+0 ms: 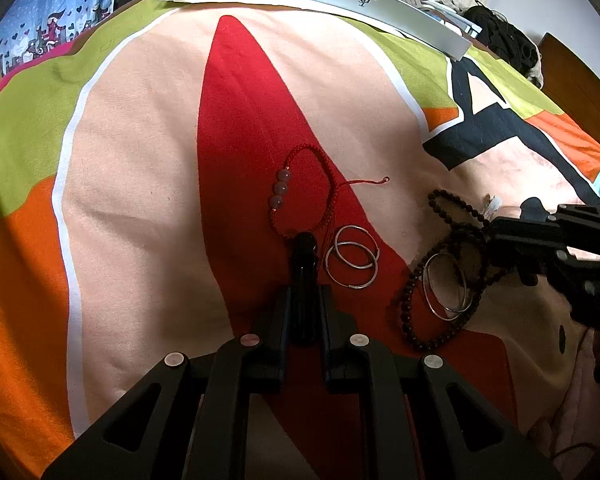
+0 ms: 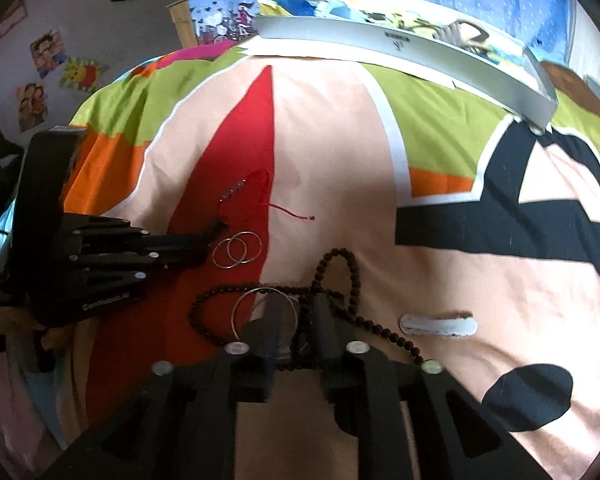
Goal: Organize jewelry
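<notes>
Left tongs (image 1: 305, 248): fingers pressed together, no gap showing; tip sits on the lower end of the red cord bracelet (image 1: 296, 192). Looks pinched on the cord's tassel end, but the contact itself is hidden under the tip.
Red cord bracelet: on the bed cover (image 1: 140, 200), ahead of the left tongs; three pale beads on its left side, loose tail trailing off right.
Small silver hoops (image 1: 354, 258): two overlapping rings just right of the left tongs' tip, apart from it.
Dark bead strand (image 2: 342, 276): looped on the cover at and ahead of the right tongs, running under and between the fingers, tail trailing right.
Large silver rings (image 2: 266, 312): lie inside the bead loop, at the left finger of the right tongs.
Right tongs (image 2: 296, 312): partly open, clear gap between fingers; straddling beads and ring, nothing gripped yet as far as I can tell.
White clip-like piece (image 2: 438, 324): right of the right tongs, apart.
Grey tray (image 2: 400, 56): far ahead of both.
Risk, left: thin cord could slip out on lifting; trailing cord could snag the hoops.
Risk, right: closing here could catch beads and ring together, dragging both in a tangle.
</notes>
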Motion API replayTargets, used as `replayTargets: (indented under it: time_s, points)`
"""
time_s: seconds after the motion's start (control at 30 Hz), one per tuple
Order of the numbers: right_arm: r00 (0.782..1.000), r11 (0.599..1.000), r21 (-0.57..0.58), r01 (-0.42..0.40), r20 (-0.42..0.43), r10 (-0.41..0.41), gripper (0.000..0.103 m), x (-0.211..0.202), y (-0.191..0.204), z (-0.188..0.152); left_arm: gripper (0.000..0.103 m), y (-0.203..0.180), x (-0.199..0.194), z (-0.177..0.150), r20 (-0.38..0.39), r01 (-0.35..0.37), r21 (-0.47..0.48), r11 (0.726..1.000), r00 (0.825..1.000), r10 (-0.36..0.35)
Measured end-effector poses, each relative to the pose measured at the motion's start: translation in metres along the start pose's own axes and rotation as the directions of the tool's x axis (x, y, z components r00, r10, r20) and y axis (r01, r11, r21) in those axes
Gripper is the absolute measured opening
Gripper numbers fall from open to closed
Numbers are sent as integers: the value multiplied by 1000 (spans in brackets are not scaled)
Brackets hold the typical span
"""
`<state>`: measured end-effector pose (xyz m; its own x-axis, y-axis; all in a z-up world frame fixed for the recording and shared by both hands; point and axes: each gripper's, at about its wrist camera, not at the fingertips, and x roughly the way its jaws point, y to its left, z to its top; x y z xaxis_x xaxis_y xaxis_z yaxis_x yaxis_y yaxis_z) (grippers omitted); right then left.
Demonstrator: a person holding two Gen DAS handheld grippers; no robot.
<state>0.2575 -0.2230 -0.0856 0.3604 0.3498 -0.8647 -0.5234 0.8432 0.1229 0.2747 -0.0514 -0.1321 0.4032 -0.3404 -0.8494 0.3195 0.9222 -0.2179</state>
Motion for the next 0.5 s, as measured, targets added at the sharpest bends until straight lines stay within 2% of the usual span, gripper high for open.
replayTargets:
  time_s: [0.1, 0.3, 0.5]
  points:
    - [999, 999, -27, -32, -18, 31, 21, 5, 7, 0, 10, 2, -1, 1, -2, -1, -18, 1000, 1000, 1]
    - [988, 993, -57, -106, -116, 99, 21, 30, 19, -4, 10, 6, -4, 1, -10, 3, -55, 998, 1000, -4]
    - [984, 992, -40, -121, -134, 115, 21, 40, 21, -4, 10, 6, -4, 1, -8, 4, -55, 998, 1000, -4]
